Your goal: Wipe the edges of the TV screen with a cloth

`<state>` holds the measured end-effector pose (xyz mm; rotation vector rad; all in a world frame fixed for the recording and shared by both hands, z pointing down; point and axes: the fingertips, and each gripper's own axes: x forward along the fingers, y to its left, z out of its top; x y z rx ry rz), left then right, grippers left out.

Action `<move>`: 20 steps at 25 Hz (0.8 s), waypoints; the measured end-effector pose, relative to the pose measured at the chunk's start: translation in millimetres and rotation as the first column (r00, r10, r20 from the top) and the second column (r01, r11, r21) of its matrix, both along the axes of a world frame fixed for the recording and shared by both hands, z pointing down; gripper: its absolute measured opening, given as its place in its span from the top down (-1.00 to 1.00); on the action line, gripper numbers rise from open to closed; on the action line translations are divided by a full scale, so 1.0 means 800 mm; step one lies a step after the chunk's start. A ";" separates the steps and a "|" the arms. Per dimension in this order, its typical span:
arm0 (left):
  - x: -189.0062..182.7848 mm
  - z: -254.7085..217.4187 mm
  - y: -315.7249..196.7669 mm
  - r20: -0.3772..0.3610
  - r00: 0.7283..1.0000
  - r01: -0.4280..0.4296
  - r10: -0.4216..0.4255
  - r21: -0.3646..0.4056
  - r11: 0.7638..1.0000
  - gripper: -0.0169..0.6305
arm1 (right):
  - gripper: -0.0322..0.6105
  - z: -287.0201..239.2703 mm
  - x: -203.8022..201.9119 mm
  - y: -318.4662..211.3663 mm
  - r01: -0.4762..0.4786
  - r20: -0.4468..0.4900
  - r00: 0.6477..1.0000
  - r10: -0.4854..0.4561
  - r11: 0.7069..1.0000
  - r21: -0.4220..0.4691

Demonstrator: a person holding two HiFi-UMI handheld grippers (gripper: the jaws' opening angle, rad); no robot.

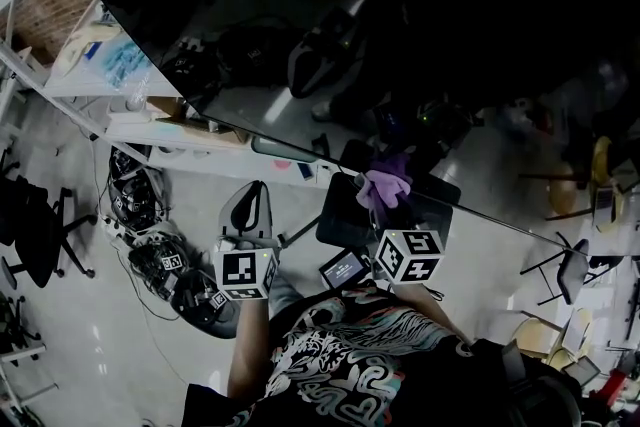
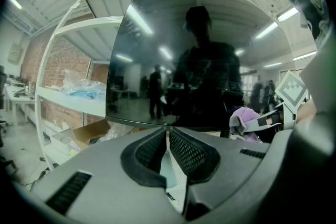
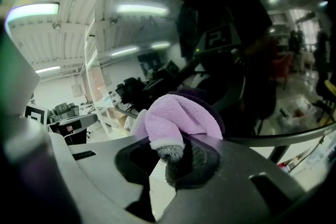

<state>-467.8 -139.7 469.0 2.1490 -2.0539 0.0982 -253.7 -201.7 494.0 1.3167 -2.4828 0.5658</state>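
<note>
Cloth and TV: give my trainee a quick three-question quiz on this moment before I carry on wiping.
1. Which hand-held gripper holds the cloth? A left, B right, C neither.
2. True or false: the left hand-held gripper is shut and empty.
3. Fill in: the cloth sits at the ___ edge of the TV screen.

Key
1. B: the right hand-held gripper is shut on it.
2. True.
3. Bottom.
</note>
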 end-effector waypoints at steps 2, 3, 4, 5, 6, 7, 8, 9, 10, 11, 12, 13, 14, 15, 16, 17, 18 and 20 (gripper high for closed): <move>-0.004 -0.003 -0.004 0.002 1.000 -0.011 0.011 0.004 1.000 0.85 | 0.63 0.000 -0.004 -0.002 -0.009 0.000 1.000 0.009 1.000 -0.004; -0.005 -0.005 -0.006 0.003 1.000 -0.016 0.016 0.006 1.000 0.85 | 0.63 -0.001 -0.005 -0.003 -0.014 0.002 1.000 0.014 1.000 -0.006; -0.006 -0.007 -0.007 0.004 1.000 -0.021 0.021 0.007 1.000 0.85 | 0.63 -0.001 -0.006 -0.003 -0.017 0.006 1.000 0.017 1.000 -0.010; -0.006 -0.008 -0.006 0.005 1.000 -0.024 0.024 0.008 1.000 0.85 | 0.63 -0.001 -0.006 -0.002 -0.020 0.010 1.000 0.021 1.000 -0.013; -0.007 -0.008 -0.005 0.006 1.000 -0.026 0.026 0.008 1.000 0.85 | 0.63 -0.002 -0.007 -0.001 -0.023 0.012 1.000 0.023 1.000 -0.014; -0.008 -0.008 -0.004 0.006 1.000 -0.025 0.025 0.007 1.000 0.85 | 0.63 -0.002 -0.008 -0.001 -0.026 0.013 1.000 0.026 1.000 -0.014; -0.011 -0.008 -0.003 0.005 1.000 -0.022 0.022 0.006 1.000 0.85 | 0.63 -0.003 -0.010 0.000 -0.029 0.015 0.999 0.029 1.000 -0.012; -0.014 -0.008 -0.002 0.005 1.000 -0.020 0.020 0.005 1.000 0.85 | 0.63 -0.003 -0.012 0.000 -0.033 0.015 0.999 0.033 0.999 -0.011; -0.018 -0.009 -0.001 0.006 1.000 -0.019 0.019 0.004 1.000 0.85 | 0.63 -0.003 -0.014 -0.001 -0.036 0.016 0.999 0.037 0.999 -0.010; -0.023 -0.010 -0.001 0.009 1.000 -0.019 0.019 0.004 1.000 0.85 | 0.63 -0.004 -0.017 -0.001 -0.039 0.016 0.999 0.039 0.999 -0.009; -0.028 -0.010 -0.001 0.012 1.000 -0.019 0.019 0.003 1.000 0.85 | 0.63 -0.003 -0.021 -0.002 -0.041 0.017 0.999 0.041 0.999 -0.008; -0.033 -0.010 -0.001 0.013 1.000 -0.019 0.018 0.002 1.000 0.85 | 0.63 -0.003 -0.025 -0.003 -0.043 0.019 0.999 0.043 0.999 -0.007; -0.038 -0.010 -0.002 0.014 1.000 -0.017 0.017 0.001 1.000 0.85 | 0.63 -0.002 -0.029 -0.004 -0.044 0.021 0.999 0.044 0.999 -0.008; -0.043 -0.009 -0.002 0.013 1.000 -0.014 0.014 0.001 1.000 0.85 | 0.63 -0.002 -0.033 -0.005 -0.045 0.022 0.999 0.045 0.999 -0.009; -0.047 -0.009 -0.002 0.013 1.000 -0.012 0.012 0.001 1.000 0.85 | 0.63 -0.002 -0.037 -0.006 -0.045 0.023 0.999 0.045 0.999 -0.009; -0.051 -0.009 -0.002 0.013 1.000 -0.010 0.010 0.002 1.000 0.85 | 0.63 -0.002 -0.040 -0.006 -0.045 0.024 0.999 0.045 0.999 -0.009; -0.053 -0.010 -0.001 0.013 1.000 -0.010 0.010 0.003 1.000 0.85 | 0.63 -0.002 -0.043 -0.006 -0.045 0.025 0.999 0.045 0.999 -0.009; -0.057 -0.012 0.000 0.015 1.000 -0.012 0.012 0.006 1.000 0.85 | 0.63 -0.003 -0.047 -0.004 -0.046 0.026 0.999 0.046 0.999 -0.010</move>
